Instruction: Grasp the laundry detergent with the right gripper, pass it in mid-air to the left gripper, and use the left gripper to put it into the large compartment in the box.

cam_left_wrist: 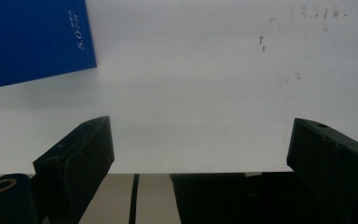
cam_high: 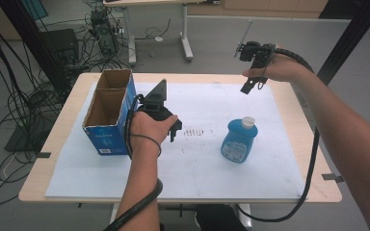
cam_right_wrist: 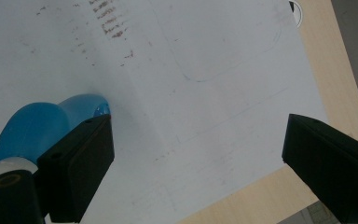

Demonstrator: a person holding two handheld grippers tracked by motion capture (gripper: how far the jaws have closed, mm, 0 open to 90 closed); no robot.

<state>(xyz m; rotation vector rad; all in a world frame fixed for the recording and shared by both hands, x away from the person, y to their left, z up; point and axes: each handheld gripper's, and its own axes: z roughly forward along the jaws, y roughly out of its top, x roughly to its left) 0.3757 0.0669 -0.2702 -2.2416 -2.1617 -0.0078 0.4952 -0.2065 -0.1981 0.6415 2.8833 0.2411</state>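
Lab workspace, tangled floor cables (cam_high: 24, 103), black rig frame (cam_high: 351, 41), paper-covered table (cam_high: 67, 185)

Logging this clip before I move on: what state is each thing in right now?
Cardboard box: upright, top open, two compartments, both look empty.
Blue bottle: lying on the white sheet, white cap on.
Left gripper: open, holding nothing, beside the box.
Right gripper: open, holding nothing, raised above the table.

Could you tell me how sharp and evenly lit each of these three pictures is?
High view: even light, fairly sharp, blue bottle and cardboard box crisp with faint shadows. Left gripper view: soft focus, white sheet bright, a dim band under the box. Right gripper view: bottle blurred close up, casting a faint shadow.
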